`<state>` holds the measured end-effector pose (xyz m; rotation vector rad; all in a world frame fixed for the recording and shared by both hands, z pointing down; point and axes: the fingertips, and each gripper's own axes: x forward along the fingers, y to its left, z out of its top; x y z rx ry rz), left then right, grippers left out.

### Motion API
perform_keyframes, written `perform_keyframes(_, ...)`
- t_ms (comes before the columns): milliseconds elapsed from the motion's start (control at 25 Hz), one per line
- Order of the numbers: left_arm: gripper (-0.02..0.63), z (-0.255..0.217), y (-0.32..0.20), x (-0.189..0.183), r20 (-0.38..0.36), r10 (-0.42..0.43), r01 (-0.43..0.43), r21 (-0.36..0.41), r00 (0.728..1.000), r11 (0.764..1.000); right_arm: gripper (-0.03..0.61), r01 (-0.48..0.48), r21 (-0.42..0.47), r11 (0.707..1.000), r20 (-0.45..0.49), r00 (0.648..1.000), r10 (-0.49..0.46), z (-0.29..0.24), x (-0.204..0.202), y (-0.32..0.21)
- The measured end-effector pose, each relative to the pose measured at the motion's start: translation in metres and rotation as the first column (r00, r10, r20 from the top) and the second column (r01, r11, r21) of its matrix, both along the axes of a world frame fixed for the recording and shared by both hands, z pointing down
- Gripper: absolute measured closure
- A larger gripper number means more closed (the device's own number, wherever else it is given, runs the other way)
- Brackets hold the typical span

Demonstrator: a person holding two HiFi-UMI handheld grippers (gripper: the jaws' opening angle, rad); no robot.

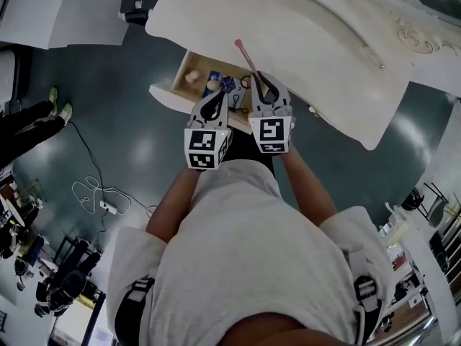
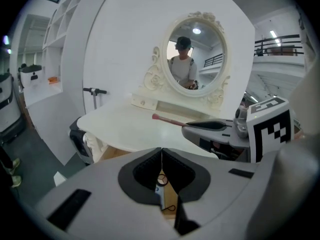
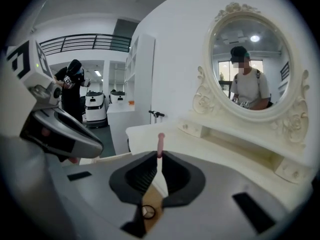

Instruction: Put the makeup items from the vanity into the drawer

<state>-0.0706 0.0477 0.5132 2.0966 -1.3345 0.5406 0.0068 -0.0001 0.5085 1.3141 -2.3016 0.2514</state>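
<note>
1. Our right tool (image 3: 159,158) is clenched on a pink makeup brush (image 3: 160,143), whose tip pokes out past the jaws towards the white desk (image 1: 310,42).
2. Our left tool (image 2: 161,153) is closed with nothing between its jaws, just beside the right one.
3. Both tools hang over the open drawer (image 1: 173,92) below the desk's front edge.
4. The drawer holds several small items (image 1: 216,85), perhaps one round and beige and one blue, though they are too small to name.

We see the cream tabletop (image 1: 310,42) carrying an oval mirror (image 3: 250,69) at its back; beneath, its open drawer (image 1: 169,94) holds small items (image 1: 220,85).
</note>
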Motion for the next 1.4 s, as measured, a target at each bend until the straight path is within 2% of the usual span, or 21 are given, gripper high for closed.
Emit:
perform_keyframes(240,0.606,0.005,0.008,-0.015,0.002,-0.036,0.036,-0.014,0.999,0.999,0.54,0.072,-0.034,0.997,0.01,0.997,-0.071,0.011,-0.026,0.021)
perform_keyframes(480,0.606,0.021,0.011,-0.023,-0.007,-0.069,0.069,-0.038,0.998,0.997,0.54,0.154,-0.115,0.981,-0.035,0.987,-0.159,0.045,-0.039,0.049)
perform_keyframes(720,0.606,0.037,0.023,-0.027,0.002,-0.088,0.088,-0.07,0.996,0.994,0.54,0.102,-0.252,0.962,-0.061,0.991,-0.121,0.084,-0.026,0.073)
perform_keyframes(1000,0.606,0.056,0.028,-0.027,-0.013,-0.099,0.097,-0.099,0.995,0.99,0.54,0.066,-0.307,0.949,-0.108,0.989,-0.104,0.115,-0.023,0.07)
perform_keyframes(1200,0.606,0.072,0.024,-0.036,-0.026,-0.14,0.136,-0.119,0.99,0.984,0.54,0.069,-0.383,0.921,-0.101,0.988,-0.116,0.142,-0.036,0.073)
perform_keyframes(1400,0.606,0.081,0.024,-0.039,-0.025,-0.134,0.13,-0.129,0.991,0.983,0.54,0.07,-0.425,0.903,-0.133,0.981,-0.139,0.16,-0.036,0.078)
